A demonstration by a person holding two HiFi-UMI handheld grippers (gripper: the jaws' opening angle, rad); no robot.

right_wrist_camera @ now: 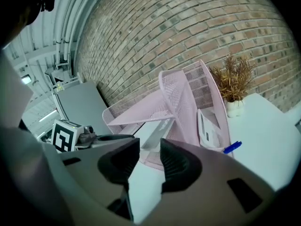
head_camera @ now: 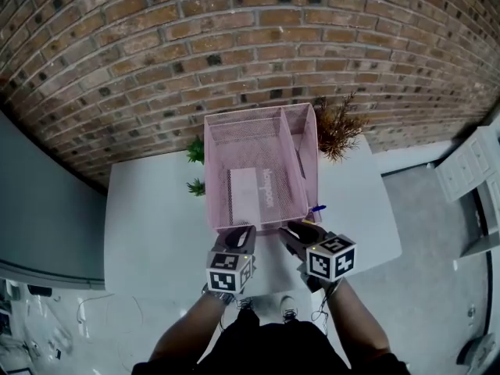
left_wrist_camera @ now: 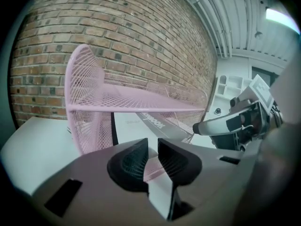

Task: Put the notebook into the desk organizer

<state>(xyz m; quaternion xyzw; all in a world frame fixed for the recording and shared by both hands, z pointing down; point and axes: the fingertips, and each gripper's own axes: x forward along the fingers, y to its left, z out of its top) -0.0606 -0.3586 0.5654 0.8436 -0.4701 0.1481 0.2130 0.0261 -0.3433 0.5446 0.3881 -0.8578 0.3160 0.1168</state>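
Observation:
A pink mesh desk organizer [head_camera: 258, 116] stands on the white table [head_camera: 148, 217]. The notebook [head_camera: 254, 186], white and grey with a printed word, lies inside its large compartment. My left gripper [head_camera: 237, 237] sits just before the organizer's near wall, open and empty. My right gripper [head_camera: 301, 233] is beside it to the right, also open with nothing between its jaws. In the left gripper view the notebook [left_wrist_camera: 141, 124] shows through the mesh [left_wrist_camera: 89, 102] beyond my left gripper [left_wrist_camera: 153, 149]. In the right gripper view the notebook [right_wrist_camera: 157, 128] rests in the organizer [right_wrist_camera: 183, 93] ahead of my right gripper [right_wrist_camera: 150, 152].
A blue pen [head_camera: 316, 208] lies on the table by the organizer's right front corner. A dried brown plant [head_camera: 337, 127] stands at the back right, small green plants [head_camera: 195, 151] at the back left. White items [right_wrist_camera: 207, 128] fill the narrow right compartment. A brick wall is behind.

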